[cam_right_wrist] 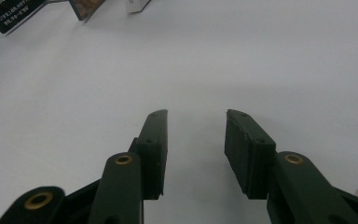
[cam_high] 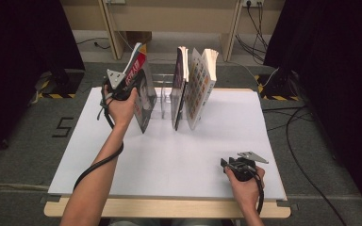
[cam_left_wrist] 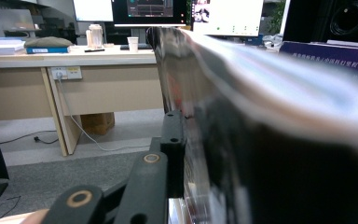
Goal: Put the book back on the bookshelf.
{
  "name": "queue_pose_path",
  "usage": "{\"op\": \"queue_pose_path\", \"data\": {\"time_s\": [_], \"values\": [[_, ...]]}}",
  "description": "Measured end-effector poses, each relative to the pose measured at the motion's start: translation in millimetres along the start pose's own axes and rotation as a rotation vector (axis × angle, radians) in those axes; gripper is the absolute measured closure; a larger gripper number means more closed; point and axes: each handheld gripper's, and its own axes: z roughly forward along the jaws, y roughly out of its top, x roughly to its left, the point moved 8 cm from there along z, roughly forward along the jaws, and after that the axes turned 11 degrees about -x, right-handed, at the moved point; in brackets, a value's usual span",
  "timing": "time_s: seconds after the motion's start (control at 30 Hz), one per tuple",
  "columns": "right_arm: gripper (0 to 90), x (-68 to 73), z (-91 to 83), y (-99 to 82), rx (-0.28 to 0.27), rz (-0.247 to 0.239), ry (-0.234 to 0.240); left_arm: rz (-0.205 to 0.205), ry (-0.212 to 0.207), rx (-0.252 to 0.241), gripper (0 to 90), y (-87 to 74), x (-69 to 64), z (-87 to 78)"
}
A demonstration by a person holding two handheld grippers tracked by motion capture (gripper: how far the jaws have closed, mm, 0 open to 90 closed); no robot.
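A red, white and black book leans tilted at the left end of a clear book rack, its lower corner on the white tabletop. My left gripper reaches it from the left, and the book stands between its jaws. One black finger lies close beside the cover; the other is hidden behind the book. My right gripper rests low at the front right, open, with only bare white surface between its fingers.
Two more books stand in the rack: a dark one and a colourful one leaning right. A wooden table edge runs along the front. Beyond the table are a desk and cables on the floor.
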Motion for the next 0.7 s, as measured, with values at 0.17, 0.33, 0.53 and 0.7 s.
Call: {"op": "queue_pose_path", "data": {"time_s": [0.17,0.33,0.53,0.7], "values": [[60.1,-1.2,-1.9,-0.9,0.002,0.009,-0.005,-0.006,0.006,0.001,67.2,-0.8,-1.0,-2.1],[60.1,-4.0,-3.2,-0.1,-0.004,0.015,-0.013,-0.015,0.001,0.01,57.5,0.1,-1.3,-2.5],[60.0,-8.3,-3.8,1.9,-0.012,0.023,-0.022,-0.052,0.004,0.034,47.4,-0.4,1.6,-8.4],[60.0,-8.2,-2.0,4.0,-0.015,0.024,-0.021,-0.073,-0.008,0.052,44.2,-0.9,4.6,-20.1]]}}
